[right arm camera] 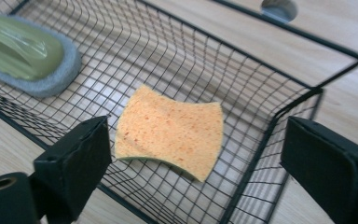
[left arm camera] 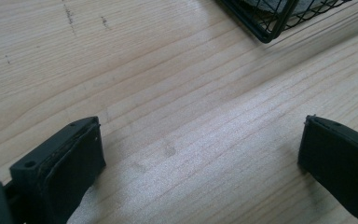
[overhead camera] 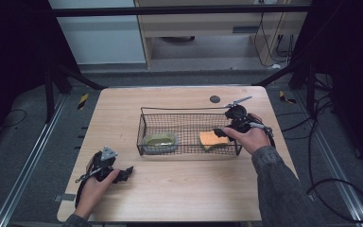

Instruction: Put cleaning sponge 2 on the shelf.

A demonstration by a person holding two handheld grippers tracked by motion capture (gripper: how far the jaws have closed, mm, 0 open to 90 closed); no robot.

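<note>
A black wire basket [overhead camera: 189,109] stands on the wooden table. An orange sponge [overhead camera: 212,140] [right arm camera: 172,130] lies in its right end. In its left end lies a green scrubber with a grey pad [overhead camera: 159,141] [right arm camera: 23,53]. My right gripper [overhead camera: 223,131] [right arm camera: 193,156] hovers open just above the basket's right end, with the sponge lying free below and between its jaws. My left gripper [overhead camera: 126,174] [left arm camera: 200,158] stays low over bare table near the front left, open and holding nothing.
The basket's corner [left arm camera: 265,28] shows at the top of the left gripper view. A dark round hole [overhead camera: 214,99] [right arm camera: 279,8] sits in the table behind the basket. Cables [overhead camera: 331,184] trail on the floor at right.
</note>
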